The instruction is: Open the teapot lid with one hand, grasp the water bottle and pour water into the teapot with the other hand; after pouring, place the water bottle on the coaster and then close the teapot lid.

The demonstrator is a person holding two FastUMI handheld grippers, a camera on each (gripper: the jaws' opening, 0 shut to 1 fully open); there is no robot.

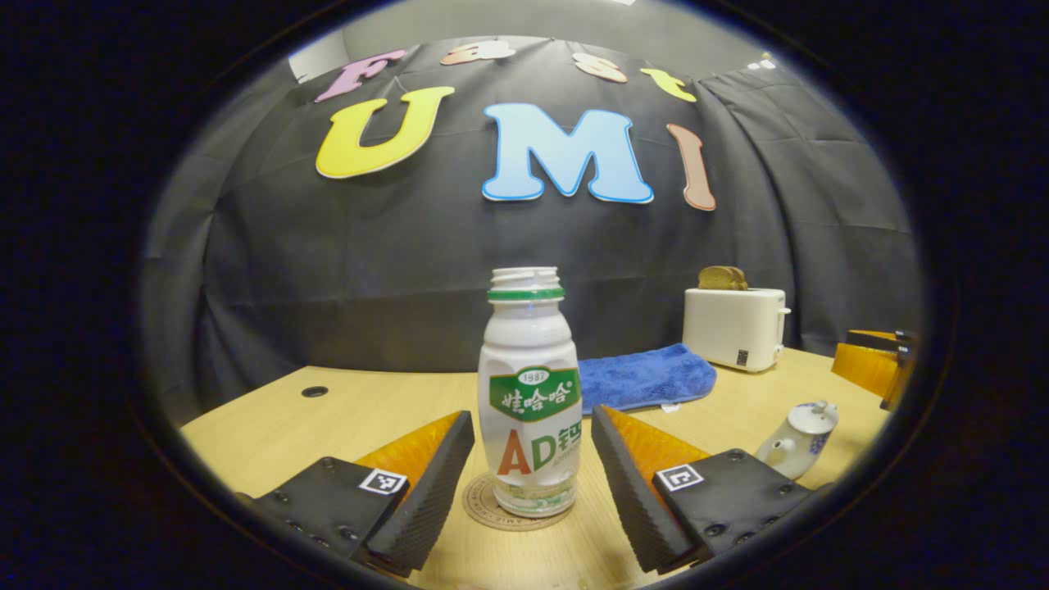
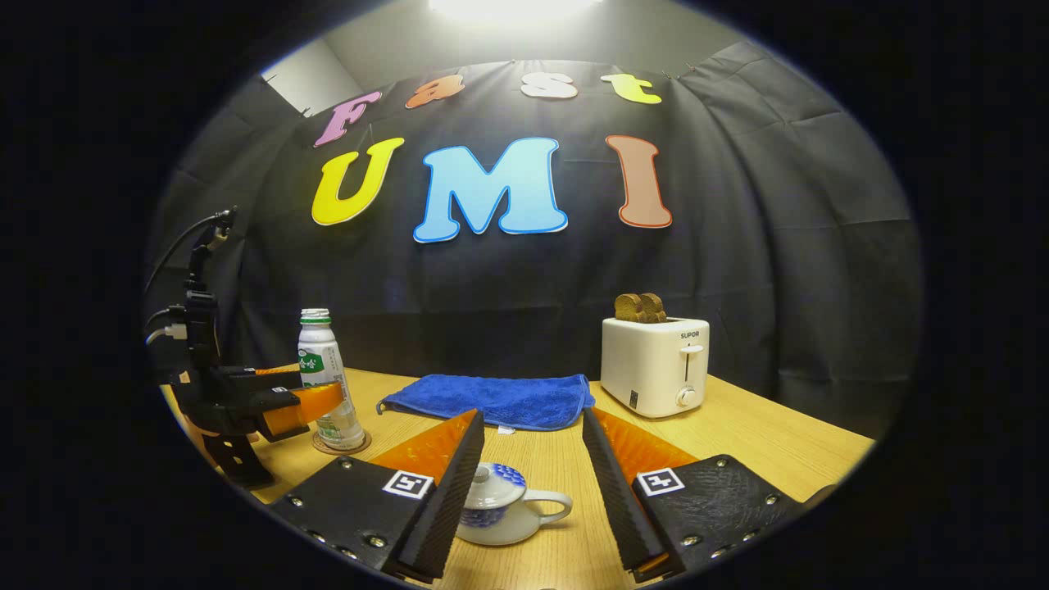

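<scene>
A white uncapped water bottle (image 1: 530, 401) with a green label stands upright on a round coaster (image 1: 483, 501). My left gripper (image 1: 531, 483) is open, one finger on each side of the bottle with gaps to both. In the right gripper view the same bottle (image 2: 326, 378) stands on its coaster (image 2: 342, 446) with the left gripper (image 2: 307, 393) around it. A small white teapot (image 2: 501, 515) with a blue-patterned lid (image 2: 494, 480) on it sits between the fingers of my open right gripper (image 2: 529, 500). In the left gripper view the teapot (image 1: 799, 438) sits at the right.
A folded blue towel (image 2: 496, 400) lies at the back of the wooden table (image 2: 762, 442). A white toaster (image 2: 656, 365) holding bread slices stands to its right. A small round hole (image 1: 314, 392) is in the tabletop at far left.
</scene>
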